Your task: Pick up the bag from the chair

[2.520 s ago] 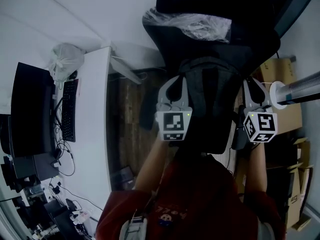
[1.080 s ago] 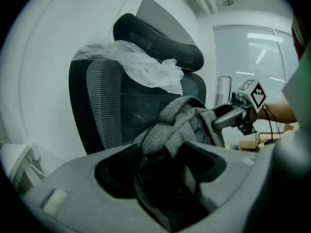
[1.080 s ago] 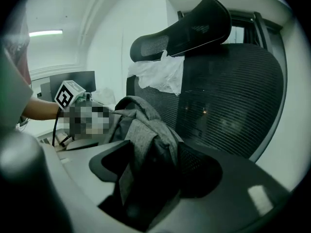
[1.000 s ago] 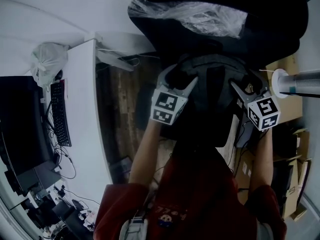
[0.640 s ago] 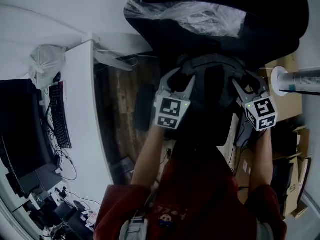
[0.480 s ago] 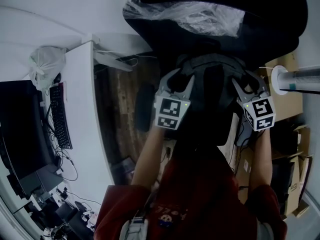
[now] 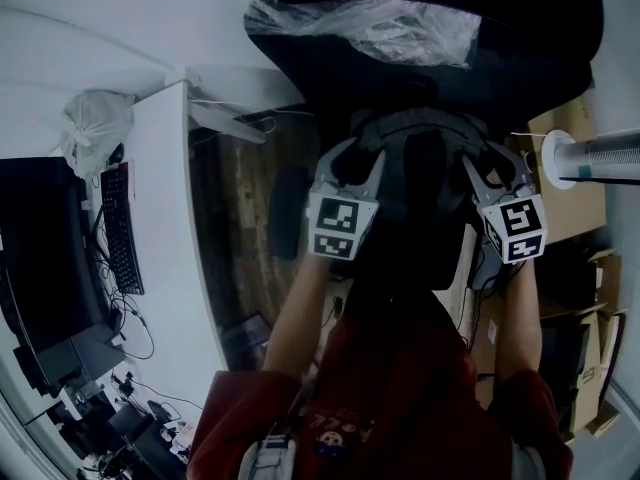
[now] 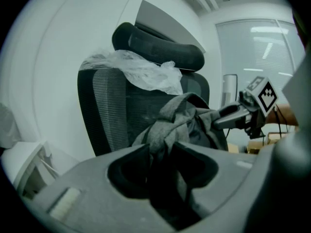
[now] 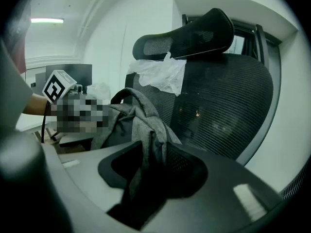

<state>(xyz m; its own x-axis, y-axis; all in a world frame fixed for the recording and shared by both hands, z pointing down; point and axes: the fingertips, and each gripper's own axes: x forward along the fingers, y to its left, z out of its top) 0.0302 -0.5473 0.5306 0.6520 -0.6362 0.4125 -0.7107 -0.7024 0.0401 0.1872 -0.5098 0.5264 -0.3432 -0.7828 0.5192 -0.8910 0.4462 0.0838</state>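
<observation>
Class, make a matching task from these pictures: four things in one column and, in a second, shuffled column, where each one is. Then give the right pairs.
Things
1. bag
2. plastic sheet
3. keyboard
4. cardboard box

Places
A. draped over the backrest of the chair
B. on the white desk
C. pinched in the jaws of the left gripper and the right gripper
D. to the right of the chair in the head view

Pairs: 1-C, 2-A, 3-B, 4-D.

Both grippers' jaws have just been closing, with the bag's fabric between them.
</observation>
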